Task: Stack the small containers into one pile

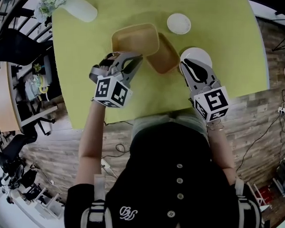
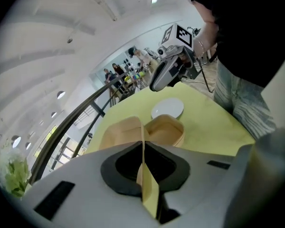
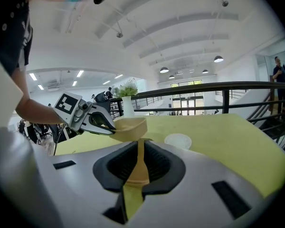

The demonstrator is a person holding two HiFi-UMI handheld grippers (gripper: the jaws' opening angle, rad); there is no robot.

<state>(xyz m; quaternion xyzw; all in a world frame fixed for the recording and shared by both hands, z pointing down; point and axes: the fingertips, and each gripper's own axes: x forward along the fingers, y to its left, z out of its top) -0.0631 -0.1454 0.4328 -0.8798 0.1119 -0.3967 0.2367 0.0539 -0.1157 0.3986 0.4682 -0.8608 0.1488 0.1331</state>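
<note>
While left gripper [image 1: 137, 61] pinches the pale tan rectangular tub's [image 1: 133, 42] wall and right gripper [image 1: 185, 65] the darker tub's [image 1: 165, 56], I'd square corners before nesting.

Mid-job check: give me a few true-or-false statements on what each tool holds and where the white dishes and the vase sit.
1. The left tool is clamped on the rim of the left tan container. True.
2. The right tool is empty. False: the wall of the right tan container stands between its shut jaws.
3. The small white dish is stacked on the white plate. False: they lie apart on the table.
4. A vase with flowers stands at the table's far left corner. True.
</note>
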